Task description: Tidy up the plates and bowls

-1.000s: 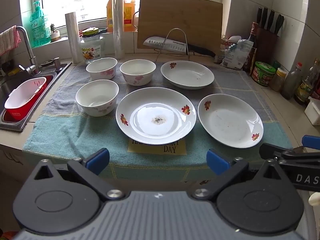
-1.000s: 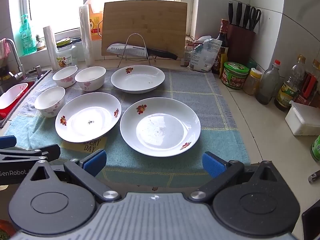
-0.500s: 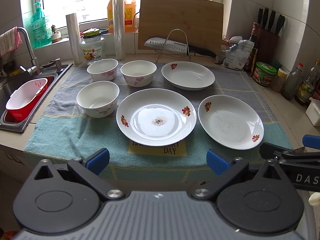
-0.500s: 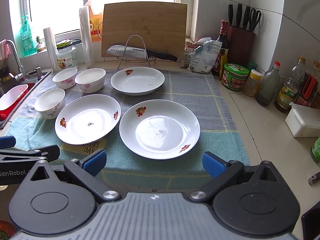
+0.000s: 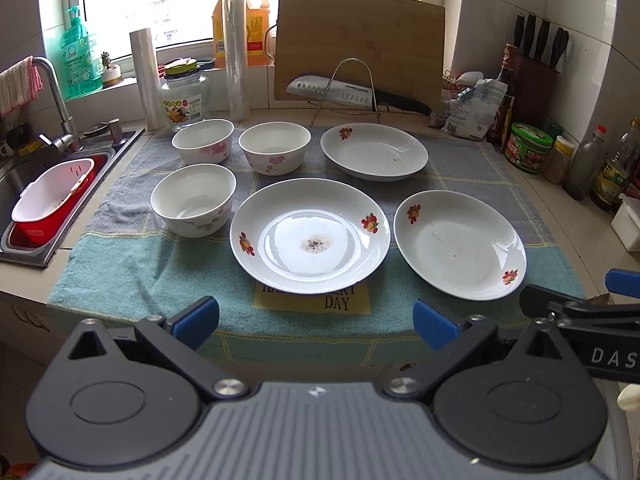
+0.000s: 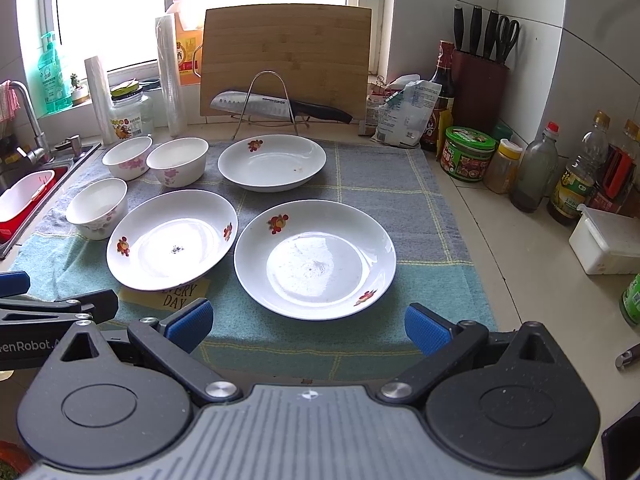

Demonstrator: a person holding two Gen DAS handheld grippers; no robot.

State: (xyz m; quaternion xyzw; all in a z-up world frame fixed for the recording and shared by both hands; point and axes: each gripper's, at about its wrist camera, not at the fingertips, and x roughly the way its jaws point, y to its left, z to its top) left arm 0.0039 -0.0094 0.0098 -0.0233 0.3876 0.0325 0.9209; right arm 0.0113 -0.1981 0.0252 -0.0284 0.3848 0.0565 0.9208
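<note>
Three white flowered plates lie on a towel: a middle plate (image 5: 310,236) (image 6: 172,240), a right plate (image 5: 460,244) (image 6: 315,258) and a far plate (image 5: 374,151) (image 6: 272,163). Three white bowls stand at the left: near bowl (image 5: 193,199) (image 6: 97,208), back left bowl (image 5: 203,146) (image 6: 127,157), back middle bowl (image 5: 274,149) (image 6: 177,161). My left gripper (image 5: 316,322) is open and empty before the middle plate. My right gripper (image 6: 306,324) is open and empty before the right plate.
A sink (image 5: 24,184) with a red and white basket (image 5: 52,200) lies at the left. A knife on a wire rack (image 5: 352,94) and a cutting board (image 5: 358,46) stand behind. Jars and bottles (image 6: 560,172) and a white box (image 6: 606,244) line the right counter.
Both grippers have edged slightly forward toward the dishes, which look a little nearer. The dishes have not moved and both grippers stay open.
</note>
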